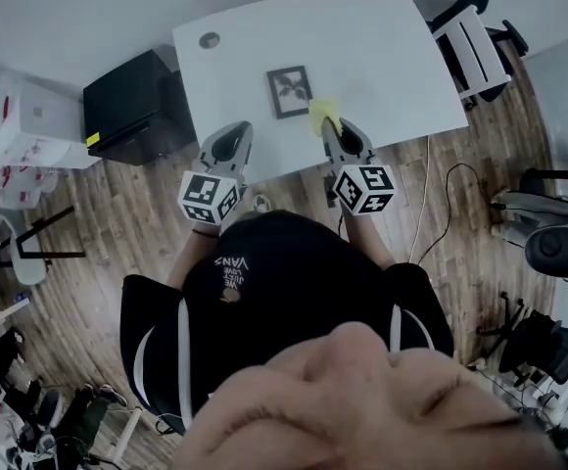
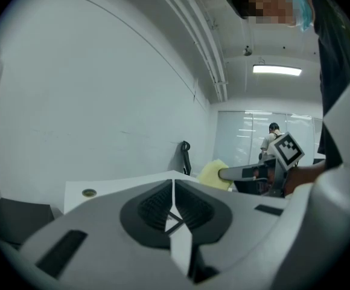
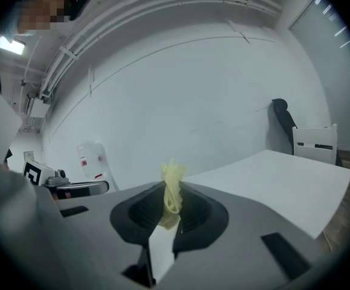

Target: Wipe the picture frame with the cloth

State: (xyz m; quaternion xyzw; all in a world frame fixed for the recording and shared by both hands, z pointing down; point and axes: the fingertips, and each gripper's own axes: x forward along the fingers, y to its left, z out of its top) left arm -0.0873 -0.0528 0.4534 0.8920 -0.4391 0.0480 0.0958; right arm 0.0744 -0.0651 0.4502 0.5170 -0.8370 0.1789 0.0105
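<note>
One word, VANS, marks the shirt [image 1: 294, 297]; right gripper [image 3: 171, 193] pinches yellow cloth [image 3: 172, 177].

Desk [image 1: 382, 57]: was white, with wood floor around it.
Picture frame [image 1: 290, 91]: lay flat mid-desk.
Round cap [image 1: 210, 39]: sat in far-left corner.

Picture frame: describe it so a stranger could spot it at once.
On the white table, near the edge closest to the person, lies the picture frame, flat, just left of the yellow cloth. It is the only dark-rimmed square there, with a pale mat around a dark motif.
</note>
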